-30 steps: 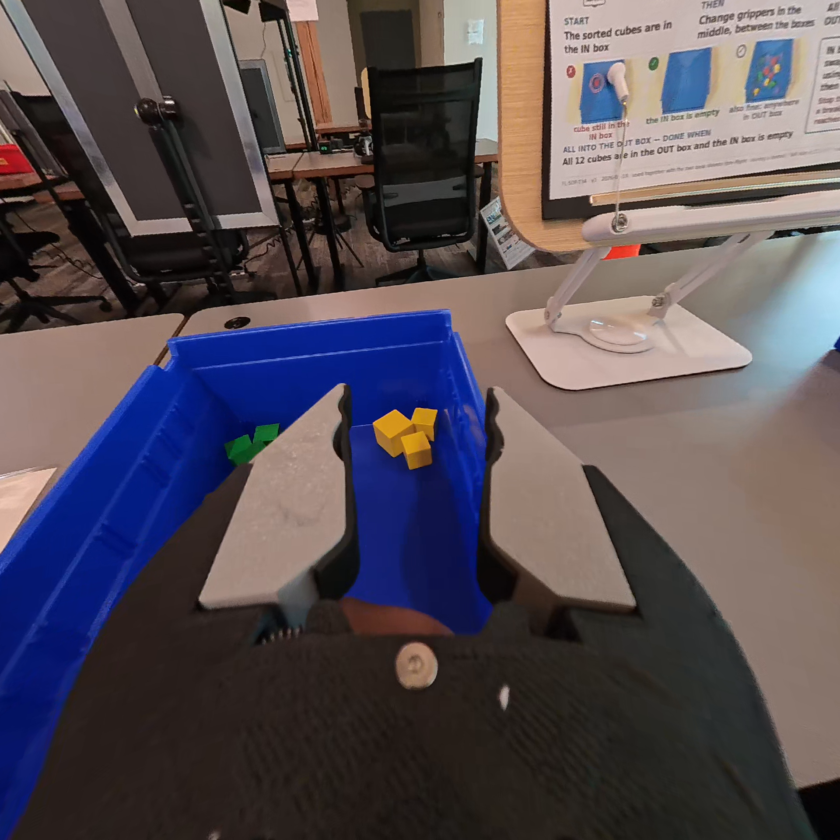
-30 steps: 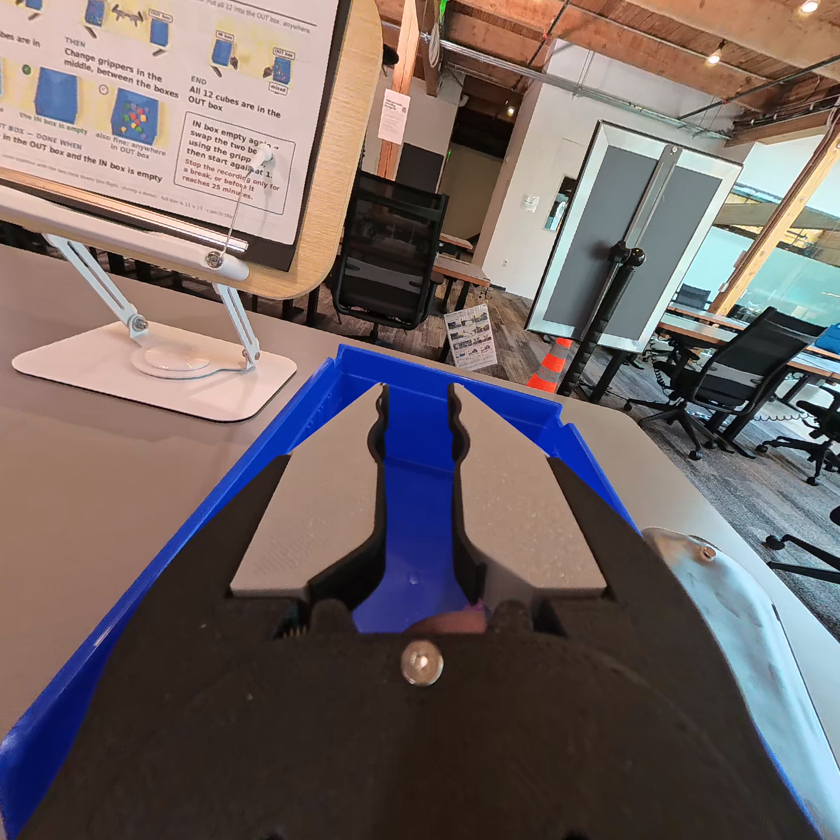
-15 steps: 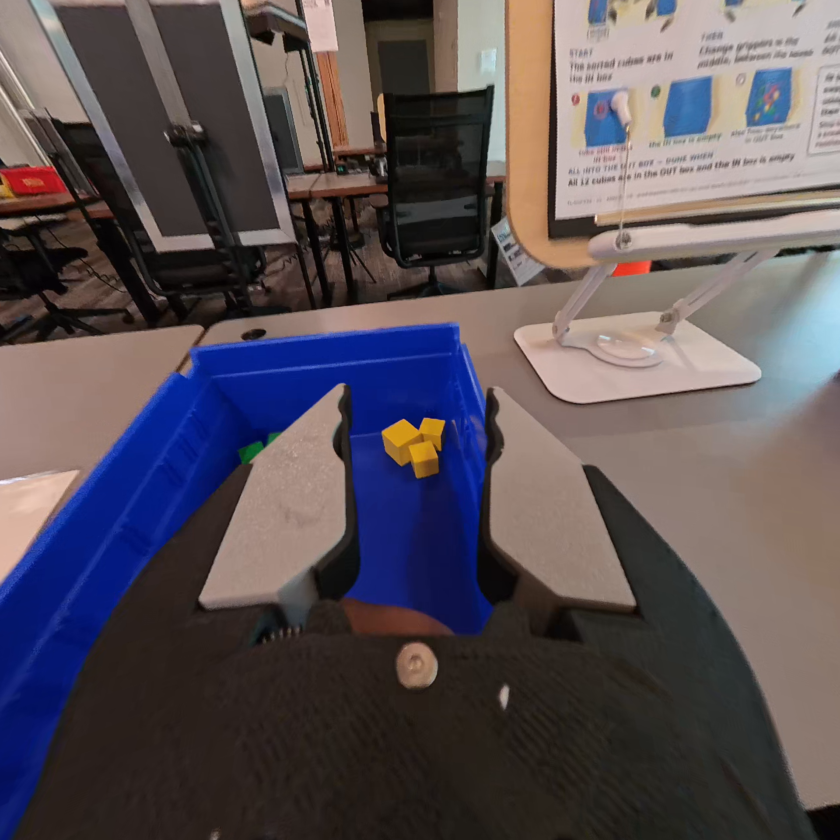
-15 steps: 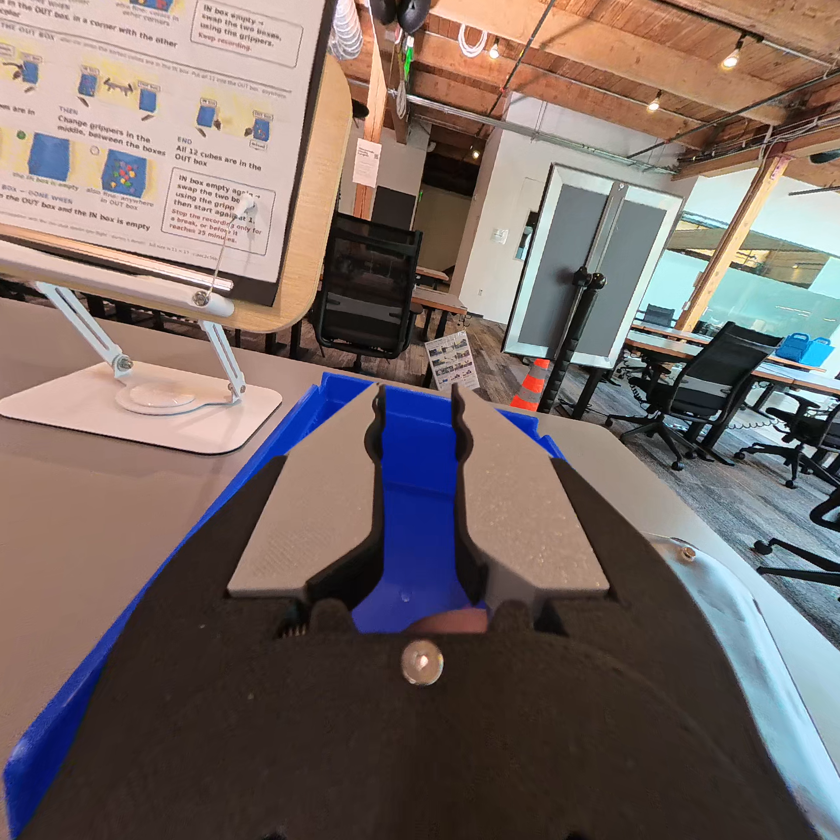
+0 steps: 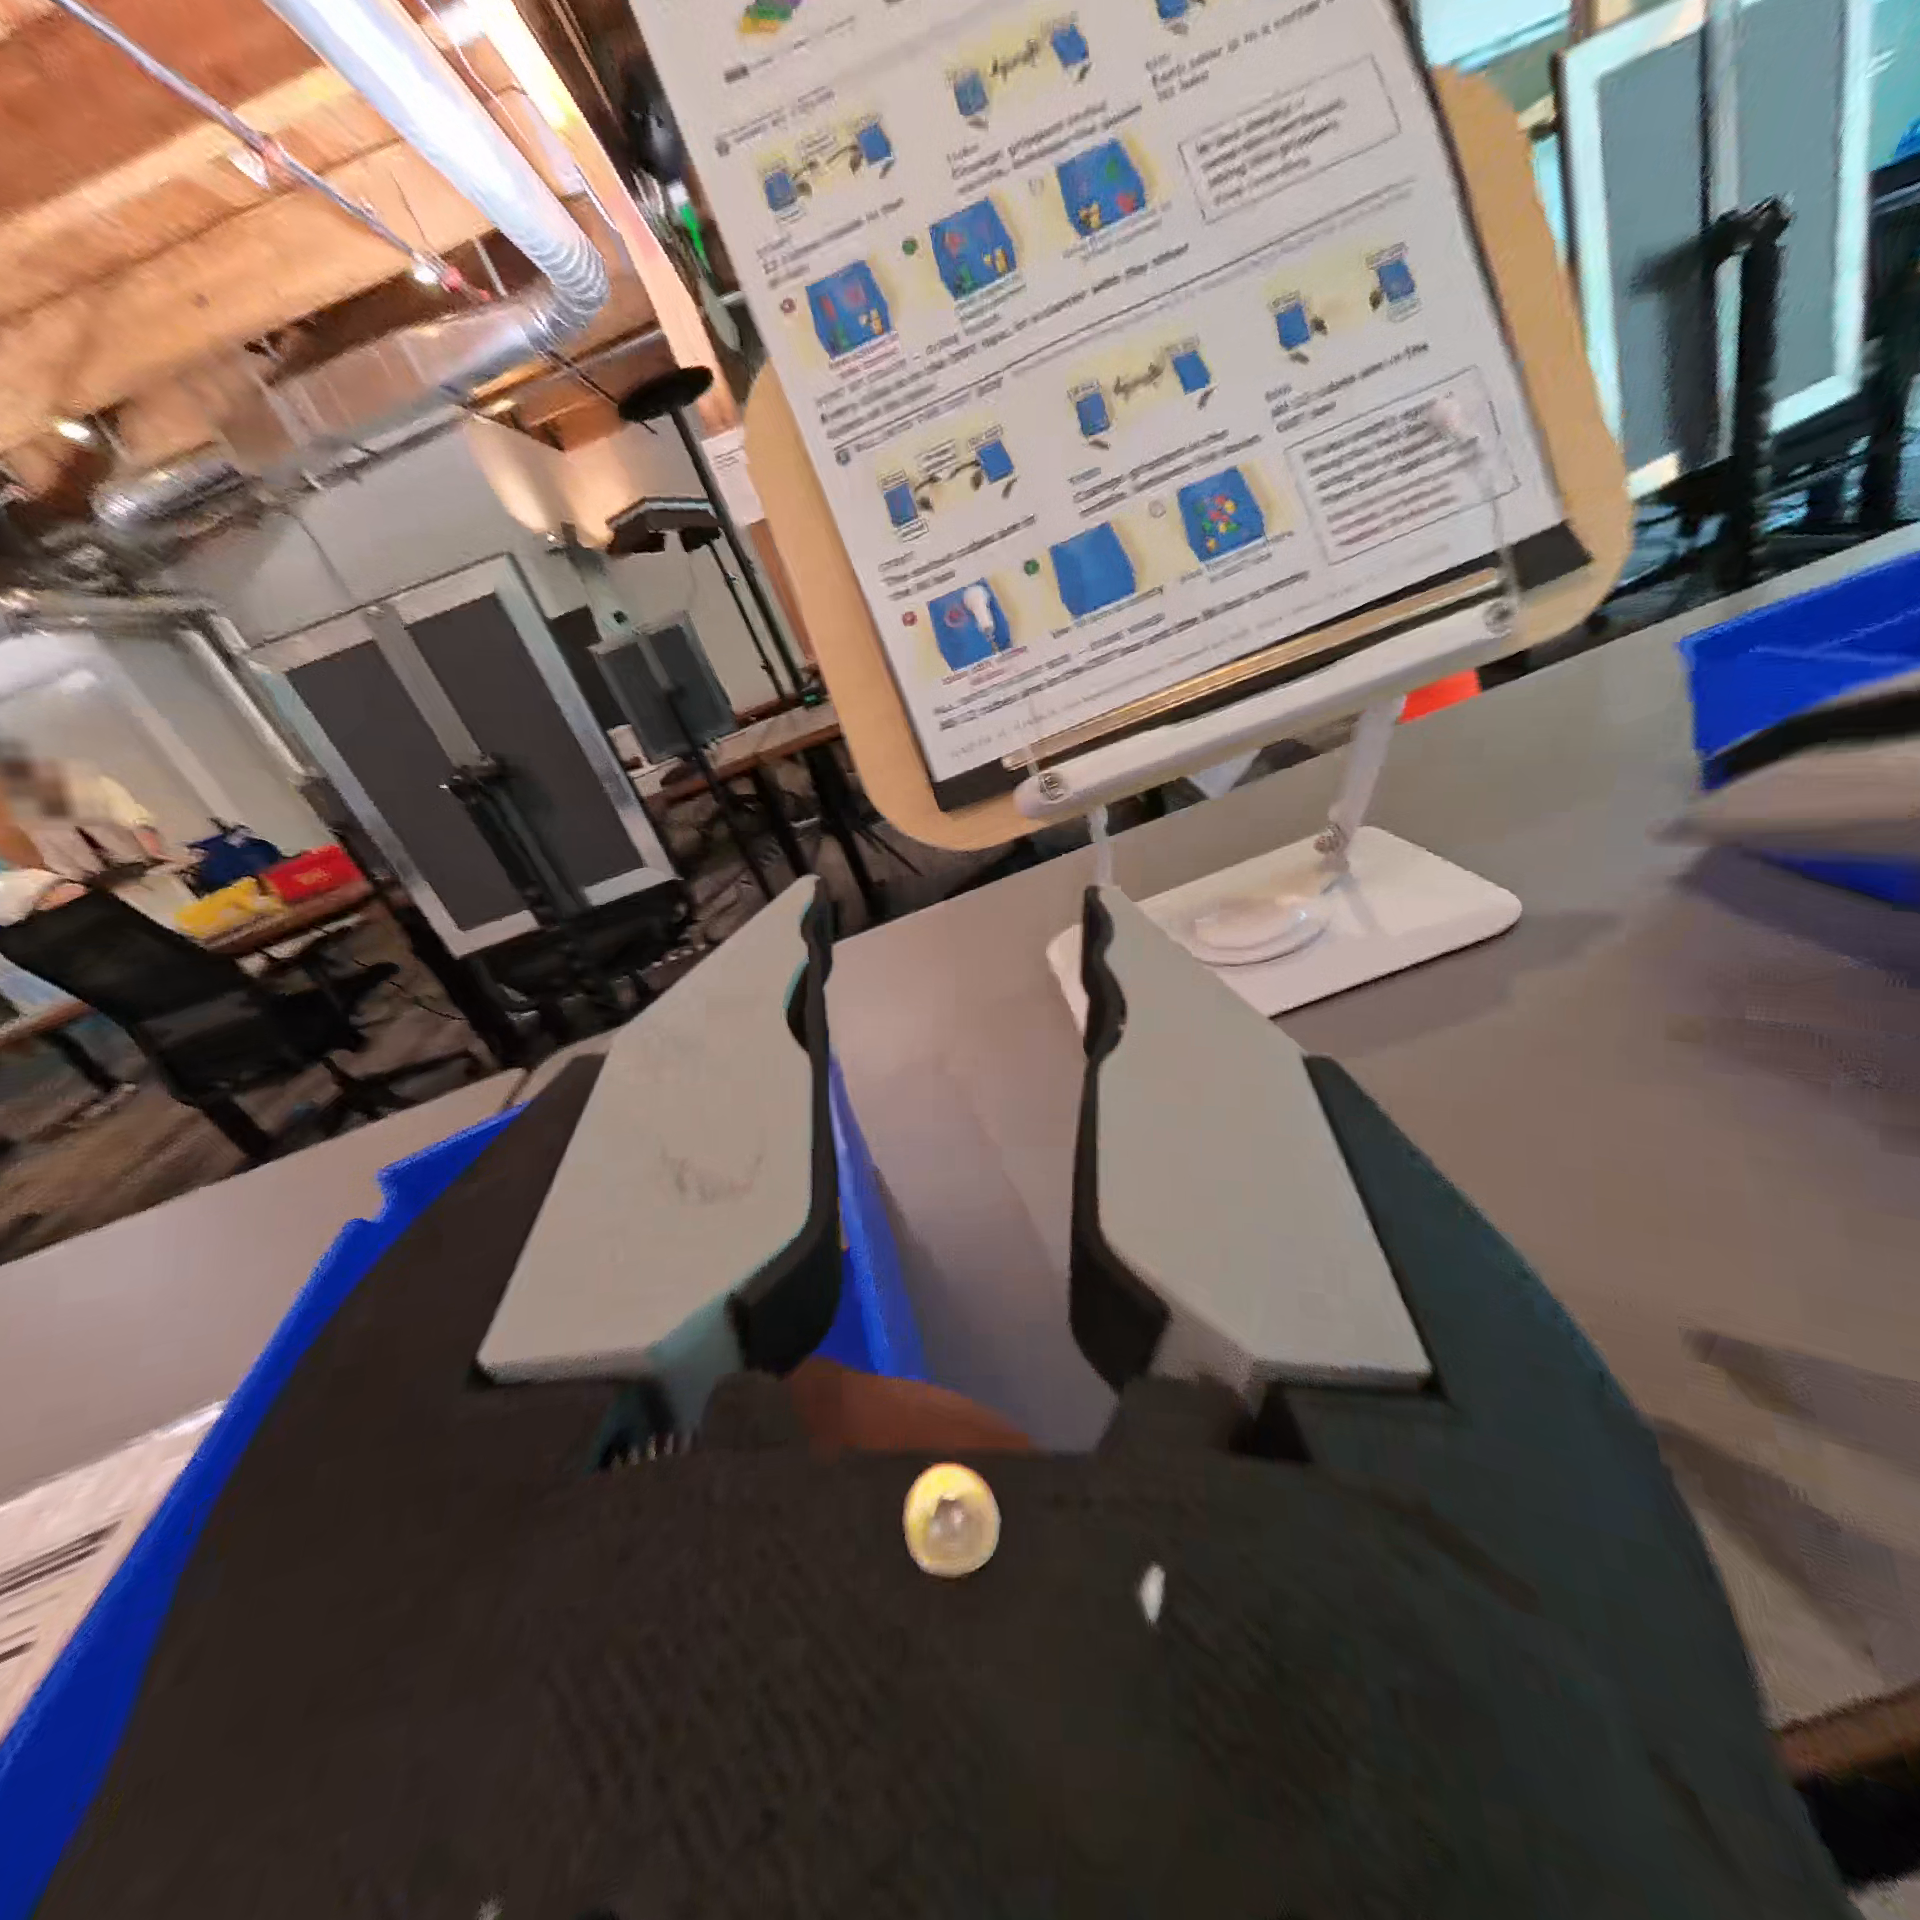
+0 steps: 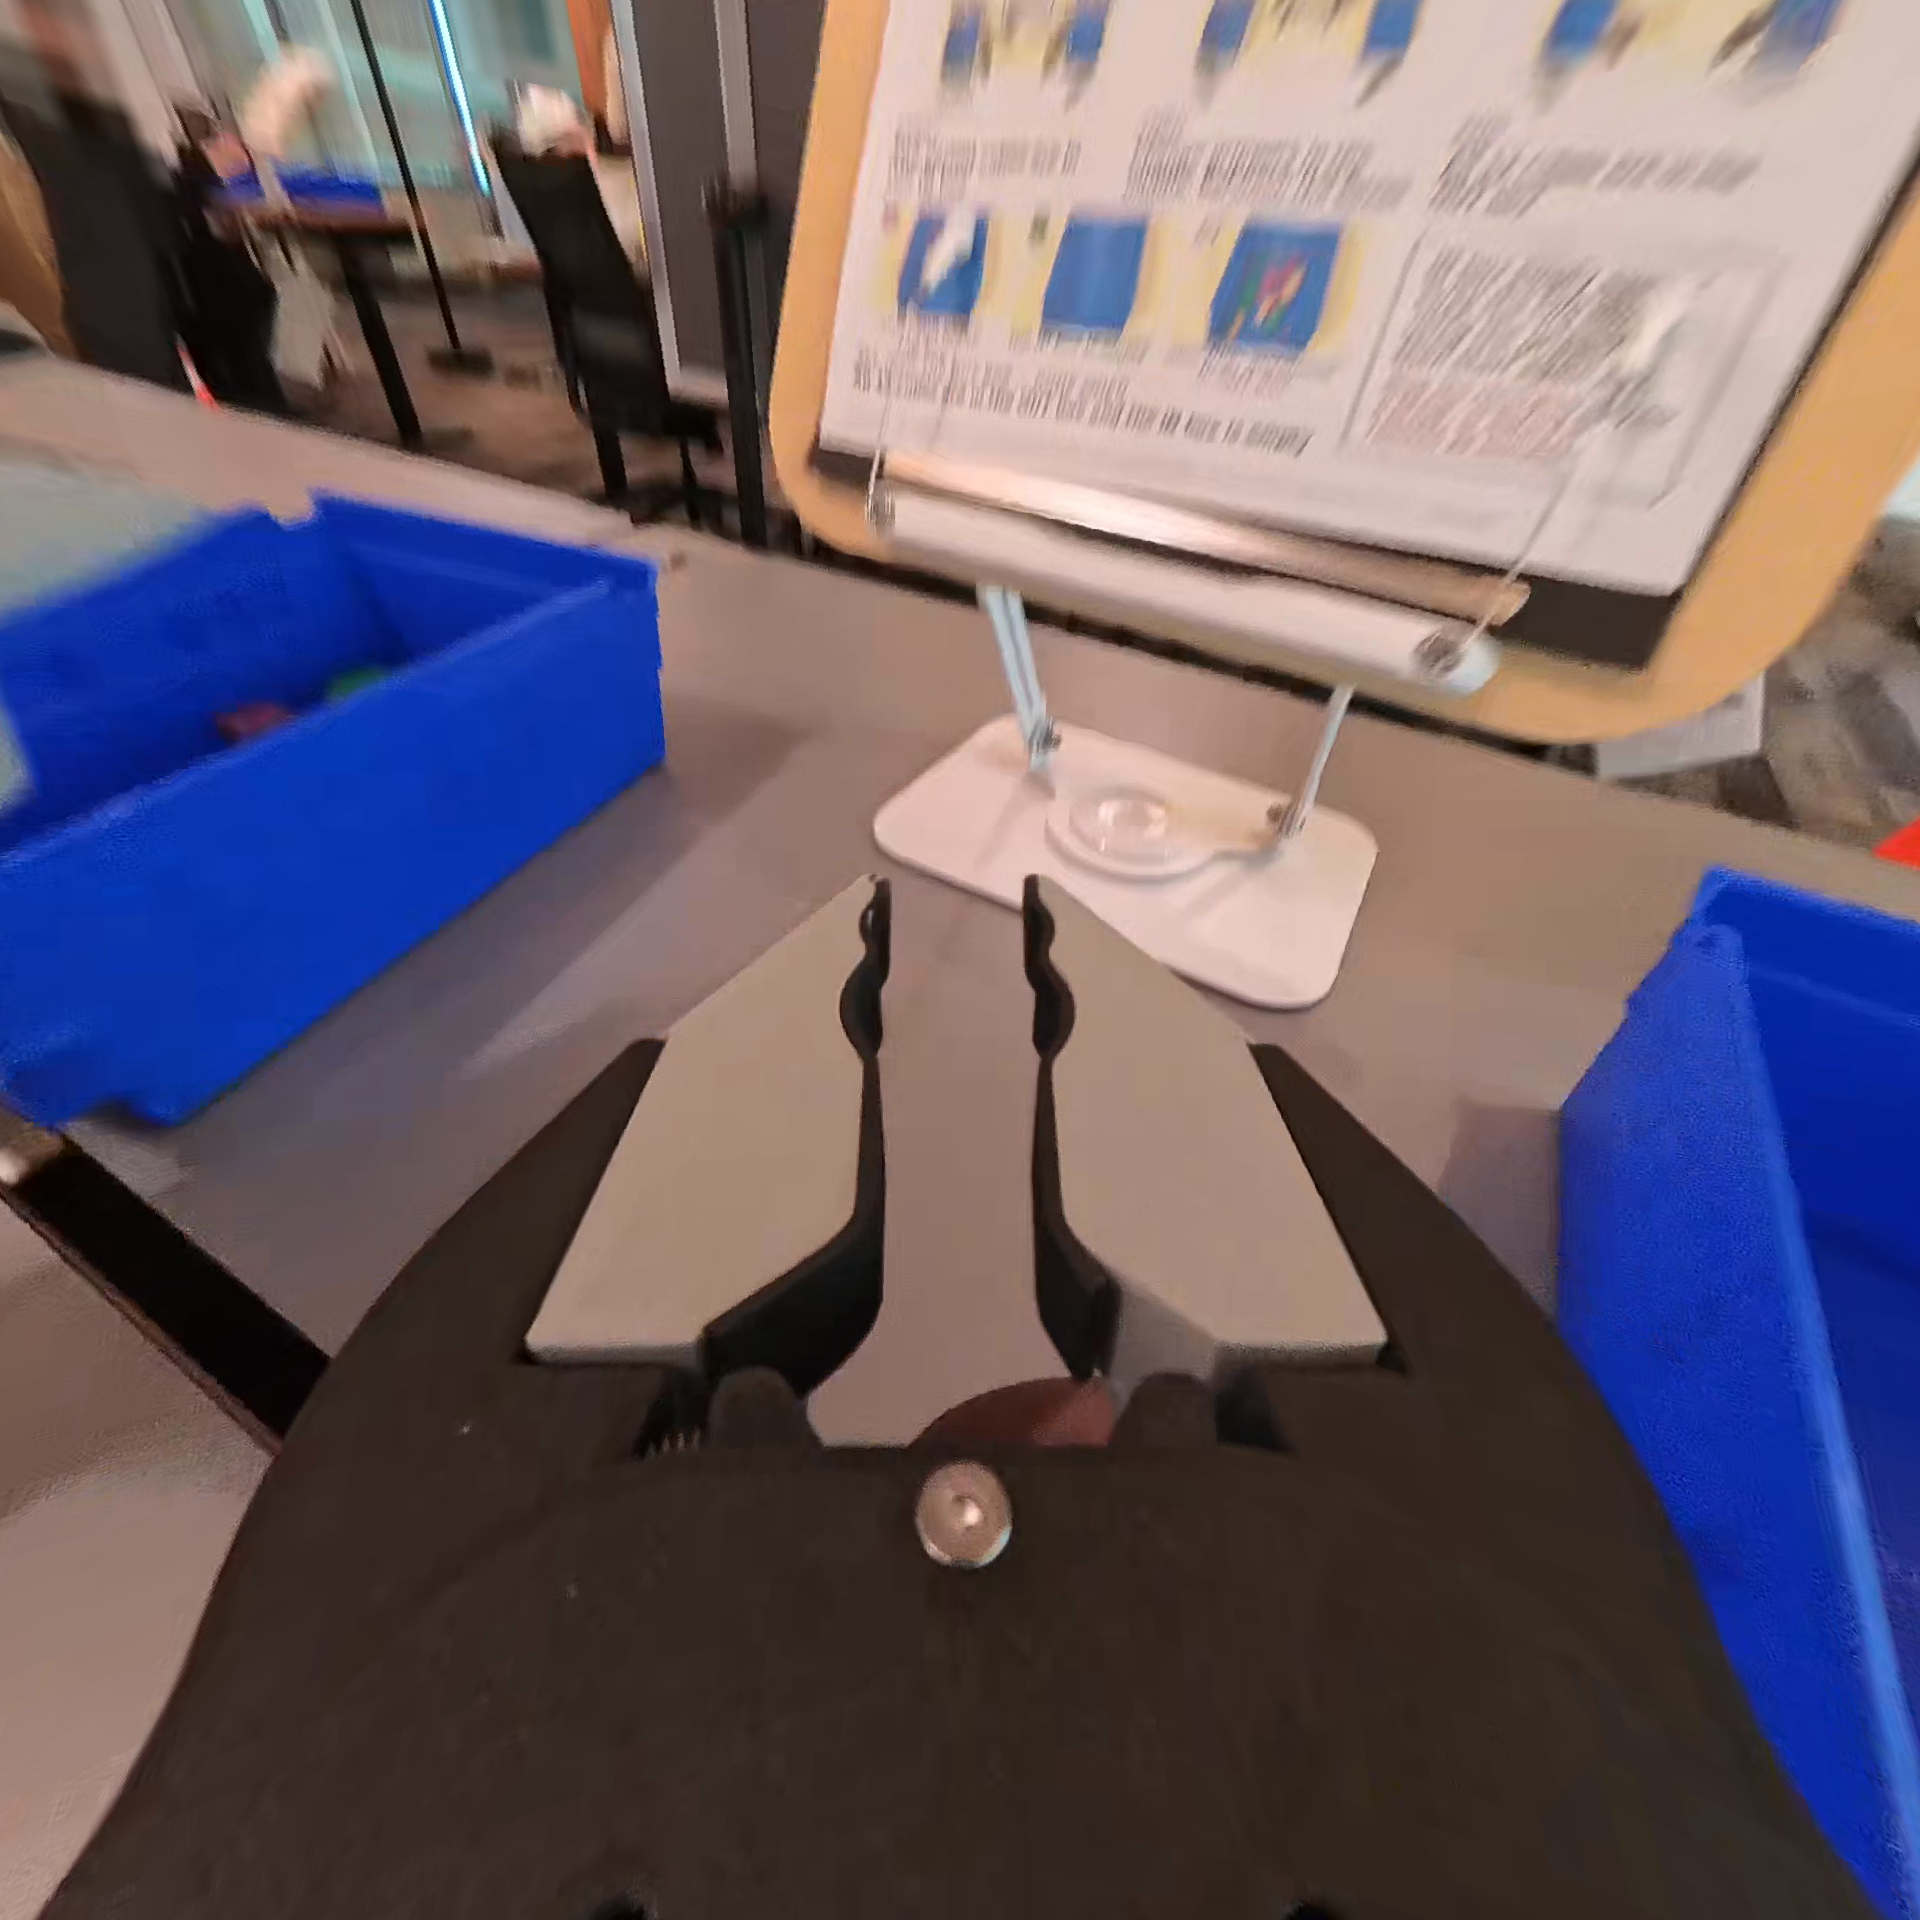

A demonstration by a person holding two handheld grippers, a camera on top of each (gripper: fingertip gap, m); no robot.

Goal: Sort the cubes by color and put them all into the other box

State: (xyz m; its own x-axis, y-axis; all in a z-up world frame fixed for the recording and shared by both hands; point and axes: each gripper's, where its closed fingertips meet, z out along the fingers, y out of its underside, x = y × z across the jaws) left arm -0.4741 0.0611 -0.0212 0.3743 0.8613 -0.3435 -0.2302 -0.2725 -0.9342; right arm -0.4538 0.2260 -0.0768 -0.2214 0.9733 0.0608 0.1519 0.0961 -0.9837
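- Left wrist view: the left gripper (image 5: 951,971) is seen with its fingers apart and nothing between them; only bare grey table (image 5: 1558,1143) shows in the gap
- The near blue box (image 5: 260,1382) lies below and to the left of the fingers, its rim passing under the left finger; its inside is hidden, so no cubes can be made out here
- A second blue box (image 5: 1797,665) is seen far to the right of the fingers, with a blurred grey shape in front of it, judged to be the other gripper
- Right wrist view: the right gripper (image 6: 954,899) is held with its fingers apart and empty, aimed at the white stand (image 6: 1127,862) of the instruction board (image 6: 1351,260)
- The box with cubes (image 6: 312,769) lies well to the left of the fingers; dark and green smudges inside are taken for cubes (image 6: 301,701), too blurred to count
- The other box (image 6: 1745,1299) stands just right of the fingers, long side running away from them
- The coming move is judged to turn on a leftward reach; the left gripper is nearer
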